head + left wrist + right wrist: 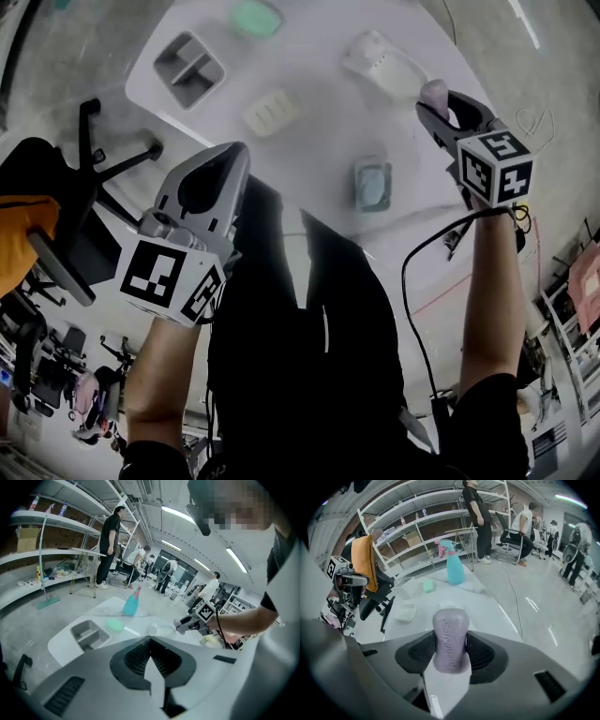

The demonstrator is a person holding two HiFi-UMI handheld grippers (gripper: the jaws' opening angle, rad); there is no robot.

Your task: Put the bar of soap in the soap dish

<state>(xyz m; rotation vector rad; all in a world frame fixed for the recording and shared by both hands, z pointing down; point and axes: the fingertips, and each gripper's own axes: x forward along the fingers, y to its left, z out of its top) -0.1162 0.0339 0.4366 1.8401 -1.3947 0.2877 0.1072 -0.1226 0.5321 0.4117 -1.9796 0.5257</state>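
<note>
A pale purple bar of soap (450, 639) stands endwise between the pads of my right gripper (451, 654), which is shut on it. In the head view that gripper (439, 105) hangs over the right side of the white table (319, 141), with the soap (434, 92) at its tip. The cream ridged soap dish (272, 111) lies mid-table, to the left of and apart from it, and shows in the right gripper view as a small white dish (405, 612). My left gripper (214, 178) is held off the table's near edge, shut and empty, its jaw tips (150, 640) touching.
On the table are a grey divided tray (187, 67), a green item (255, 17), a clear container (384, 61) and a teal square item (372, 185). A blue spray bottle (454, 569) stands at the far edge. An office chair (84, 187) is at the left. People stand by the shelves.
</note>
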